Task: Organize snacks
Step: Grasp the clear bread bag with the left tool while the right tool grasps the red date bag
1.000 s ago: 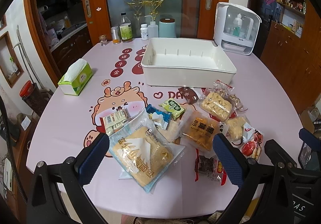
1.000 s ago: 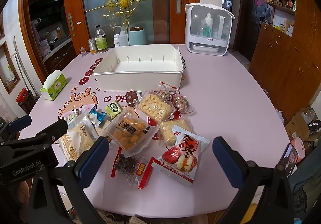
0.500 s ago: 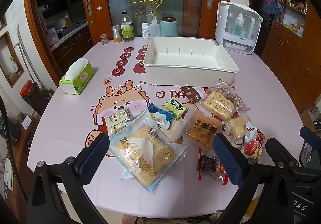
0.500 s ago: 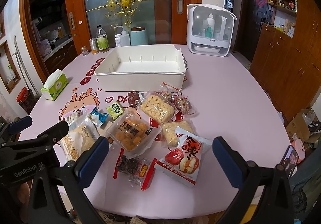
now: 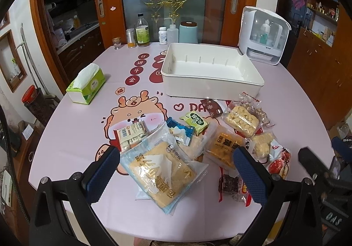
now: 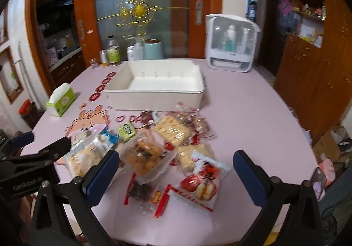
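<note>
Several snack packets lie in a heap on the pink table's near half. A large clear bread bag [image 5: 161,167] lies nearest my left gripper [image 5: 176,171], which is open and empty just above it. A red-and-white fruit packet [image 6: 202,184] lies between the open jaws of my right gripper [image 6: 176,171], which hovers over the heap, empty. An orange pastry pack [image 5: 224,147] [image 6: 145,155] sits mid-heap. The empty white bin [image 5: 211,72] [image 6: 158,83] stands behind the snacks.
A green tissue box [image 5: 87,85] sits at the left. Bottles and jars [image 5: 143,33] line the far edge. A white appliance [image 5: 264,34] stands at the back right. The right gripper's body [image 5: 319,171] shows at the left view's right edge.
Both grippers have edged forward and lower toward the snack heap; the right wrist view is now blurred from motion. Both stay open. No snack has moved.
</note>
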### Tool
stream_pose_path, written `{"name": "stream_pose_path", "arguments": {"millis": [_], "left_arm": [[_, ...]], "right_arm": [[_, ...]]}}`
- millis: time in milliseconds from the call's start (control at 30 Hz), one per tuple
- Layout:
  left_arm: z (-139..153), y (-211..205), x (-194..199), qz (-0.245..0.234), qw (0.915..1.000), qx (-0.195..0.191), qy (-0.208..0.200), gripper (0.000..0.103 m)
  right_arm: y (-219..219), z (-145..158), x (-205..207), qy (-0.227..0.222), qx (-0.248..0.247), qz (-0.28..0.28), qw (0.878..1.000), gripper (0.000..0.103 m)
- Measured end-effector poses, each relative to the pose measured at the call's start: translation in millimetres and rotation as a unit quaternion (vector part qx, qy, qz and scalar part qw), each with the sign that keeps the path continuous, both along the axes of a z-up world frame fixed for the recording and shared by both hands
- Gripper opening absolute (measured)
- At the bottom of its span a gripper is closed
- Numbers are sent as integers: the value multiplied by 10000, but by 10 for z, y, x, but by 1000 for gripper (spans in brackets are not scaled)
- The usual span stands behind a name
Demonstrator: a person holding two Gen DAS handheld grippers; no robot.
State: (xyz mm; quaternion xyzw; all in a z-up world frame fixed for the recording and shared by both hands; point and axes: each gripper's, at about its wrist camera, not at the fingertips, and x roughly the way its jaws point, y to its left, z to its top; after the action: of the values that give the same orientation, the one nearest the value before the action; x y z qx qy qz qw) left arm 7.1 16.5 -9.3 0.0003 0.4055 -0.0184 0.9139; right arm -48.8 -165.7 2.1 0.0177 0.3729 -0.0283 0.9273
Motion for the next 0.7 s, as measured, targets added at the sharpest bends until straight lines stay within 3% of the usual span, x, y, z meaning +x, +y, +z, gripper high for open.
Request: {"name": "stream_pose_path", "arguments": {"millis": [233, 567, 700], "left_arm": [[47, 52, 32, -47, 9999, -101, -48, 102], [160, 249, 248, -151, 9997, -177, 6, 98], [148, 367, 346, -20, 9999, 101, -54, 99]], "right_arm": [[-15, 36, -19, -24, 98, 168, 9998, 103], [-160, 230, 18, -232, -214, 109, 9994, 103], [-395, 264, 82, -315, -271, -36, 9991, 103]]}}
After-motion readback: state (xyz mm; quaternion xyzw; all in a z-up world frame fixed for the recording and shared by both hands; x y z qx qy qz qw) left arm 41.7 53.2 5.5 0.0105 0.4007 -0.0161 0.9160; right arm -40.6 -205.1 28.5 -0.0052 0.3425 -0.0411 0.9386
